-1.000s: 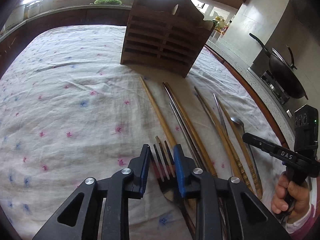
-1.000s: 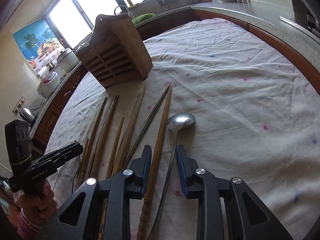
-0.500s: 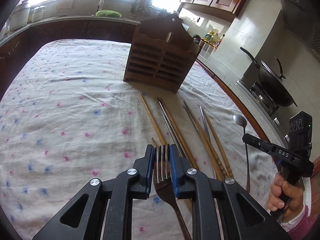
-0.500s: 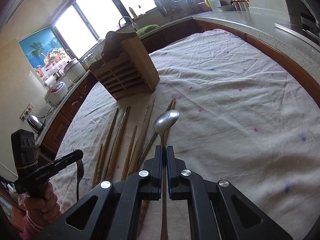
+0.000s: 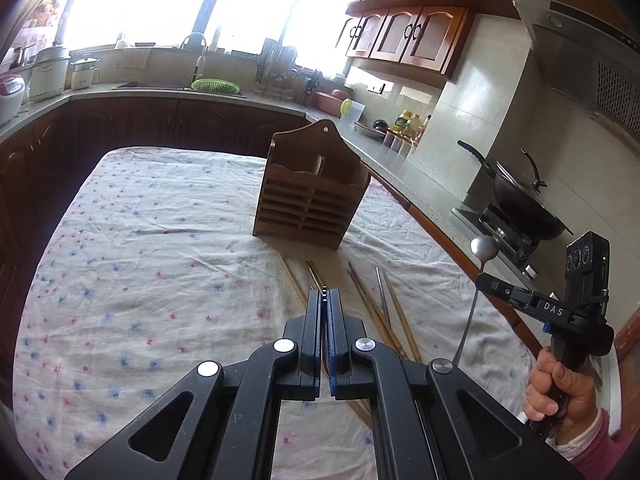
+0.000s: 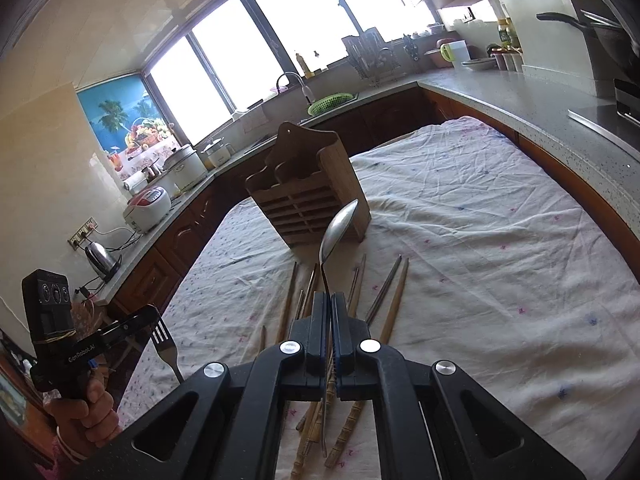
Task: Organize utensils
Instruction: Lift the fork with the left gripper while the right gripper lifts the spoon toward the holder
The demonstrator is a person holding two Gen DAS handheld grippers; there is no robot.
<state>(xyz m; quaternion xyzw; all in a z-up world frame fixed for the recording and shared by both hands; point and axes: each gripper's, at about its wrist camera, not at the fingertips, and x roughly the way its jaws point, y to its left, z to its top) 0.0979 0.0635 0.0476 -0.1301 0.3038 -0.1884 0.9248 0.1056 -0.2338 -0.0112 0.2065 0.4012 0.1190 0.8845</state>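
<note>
My left gripper (image 5: pixel 325 294) holds a metal fork (image 6: pixel 163 342) above the table, tines up, its jaws closing tight on it. In the left wrist view only the fork's tine tips show between the pads. My right gripper (image 6: pixel 331 296) is shut on the handle of a steel spoon (image 6: pixel 340 226), bowl raised in front of the wooden utensil holder (image 6: pixel 308 204). The right gripper (image 5: pixel 482 280) and the spoon (image 5: pixel 484 246) appear at right. The holder (image 5: pixel 312 200) stands upright. Several wooden and metal chopsticks (image 6: pixel 396 296) lie on the cloth.
A flowered cloth (image 5: pixel 140 260) covers the table. A stone counter (image 6: pixel 560 120) runs along the right side, with a wok (image 5: pixel 520 204) on the stove. Rice cookers and a kettle (image 6: pixel 100 258) stand on the counter at left. A hand (image 5: pixel 556 384) grips the right tool.
Both grippers closed, the left on the fork and the right on the spoon. Both then rose off the cloth with the utensils, and the views tilted up toward the holder.
</note>
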